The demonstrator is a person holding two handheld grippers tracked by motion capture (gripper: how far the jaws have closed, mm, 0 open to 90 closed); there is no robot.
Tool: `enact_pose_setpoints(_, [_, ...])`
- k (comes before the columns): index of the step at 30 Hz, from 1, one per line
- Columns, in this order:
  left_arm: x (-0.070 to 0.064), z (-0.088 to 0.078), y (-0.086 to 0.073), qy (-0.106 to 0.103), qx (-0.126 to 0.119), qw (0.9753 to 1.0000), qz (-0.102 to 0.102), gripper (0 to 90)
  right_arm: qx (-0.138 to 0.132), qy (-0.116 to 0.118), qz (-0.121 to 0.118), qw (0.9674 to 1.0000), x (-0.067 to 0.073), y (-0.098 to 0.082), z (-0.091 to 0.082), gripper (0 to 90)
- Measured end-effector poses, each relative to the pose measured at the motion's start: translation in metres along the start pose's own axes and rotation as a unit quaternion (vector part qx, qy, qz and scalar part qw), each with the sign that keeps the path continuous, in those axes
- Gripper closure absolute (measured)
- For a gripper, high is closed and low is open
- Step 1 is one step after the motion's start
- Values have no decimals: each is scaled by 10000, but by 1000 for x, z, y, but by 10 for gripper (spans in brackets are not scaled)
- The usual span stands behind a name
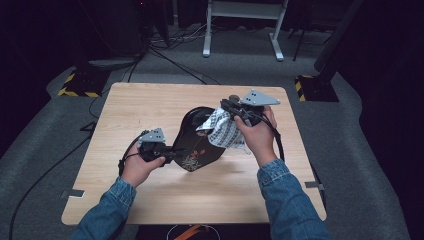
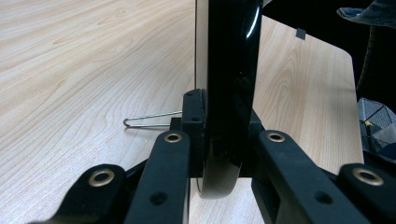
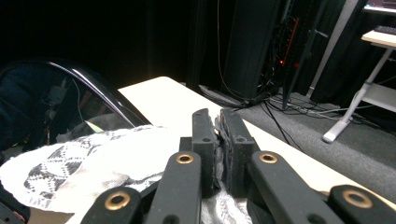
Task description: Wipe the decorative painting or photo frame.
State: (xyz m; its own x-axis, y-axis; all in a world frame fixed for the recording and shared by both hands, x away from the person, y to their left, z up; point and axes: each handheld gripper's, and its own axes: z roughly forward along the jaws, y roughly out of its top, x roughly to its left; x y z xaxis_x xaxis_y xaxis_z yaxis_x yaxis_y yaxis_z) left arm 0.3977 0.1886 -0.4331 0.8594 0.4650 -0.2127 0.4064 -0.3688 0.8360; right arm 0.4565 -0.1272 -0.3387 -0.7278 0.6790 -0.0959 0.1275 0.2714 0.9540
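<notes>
Over the middle of the table (image 1: 150,105), the left gripper (image 1: 167,152) clamps the rim of a glossy black plate (image 1: 197,142), stiff, slippery, likely breakable. The right gripper (image 1: 235,111) pinches a soft patterned cloth (image 1: 222,129) against its face.

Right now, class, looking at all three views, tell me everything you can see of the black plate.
The plate is round, glossy black, with a red and pale flower pattern near its lower edge. It stands tilted above the table, its rim clamped edge-on in the left gripper. Its underside looks pale in the left gripper view. A patterned white cloth, pinched by the right gripper, lies against its upper face.
</notes>
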Motion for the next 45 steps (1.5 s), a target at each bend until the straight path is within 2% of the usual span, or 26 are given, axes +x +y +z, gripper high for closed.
enact_pose_setpoints(13, [0,0,0,7,18,10000,-9,802,211,-288,150,9993,-10,-16,-4,863])
enact_pose_setpoints(24, [1,-1,0,20,33,10000,-27,802,493,-464,230,9974,-11,-30,1,865])
enact_pose_setpoints(31, [1,-1,0,66,48,10000,-16,802,694,-465,256,9962,-8,-42,6,866])
enact_pose_setpoints(45, [1,0,0,58,43,10000,-17,800,869,-394,429,9945,-5,-58,10,867])
